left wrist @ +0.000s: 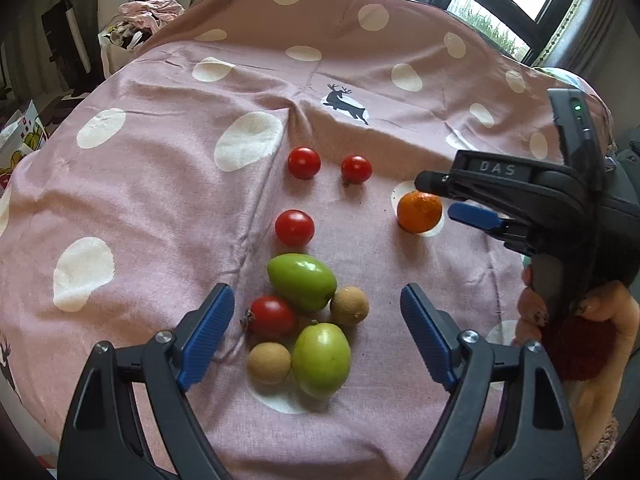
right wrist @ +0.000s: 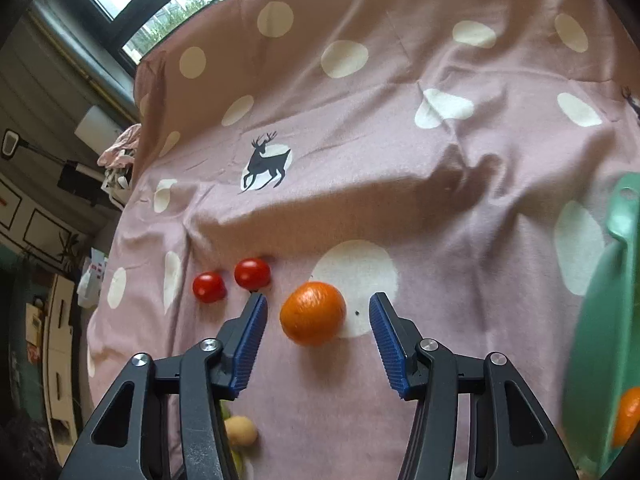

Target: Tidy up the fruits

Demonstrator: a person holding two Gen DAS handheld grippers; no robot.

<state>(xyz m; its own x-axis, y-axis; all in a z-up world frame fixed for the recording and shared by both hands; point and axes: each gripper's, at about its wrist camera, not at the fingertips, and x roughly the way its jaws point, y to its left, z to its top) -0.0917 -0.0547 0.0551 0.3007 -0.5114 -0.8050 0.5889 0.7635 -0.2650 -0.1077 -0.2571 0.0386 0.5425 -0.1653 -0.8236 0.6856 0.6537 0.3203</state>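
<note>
Pink polka-dot cloth with a black deer print point(right wrist: 266, 164) covers the work surface, with windows behind. We find the right gripper point(right wrist: 318, 320) with its jaws apart, the round orange mandarin point(right wrist: 313, 313) lying on the cloth between the blue pads, neither of which presses on it. Beyond its left finger sit two red cherry tomatoes point(right wrist: 231, 280); at the right edge stands a green plastic basket point(right wrist: 608, 320) with another orange fruit point(right wrist: 626, 420) inside. The left gripper point(left wrist: 318, 332) hangs wide open and empty above a mixed cluster: two green oval fruits point(left wrist: 302, 280), two tan round longans point(left wrist: 349, 305) and one red tomato point(left wrist: 273, 317), with three more tomatoes point(left wrist: 295, 227) farther out. We judge the sorting barely begun: one fruit is in the basket, the mandarin appears next, and the cluster and tomatoes remain unsorted.
</note>
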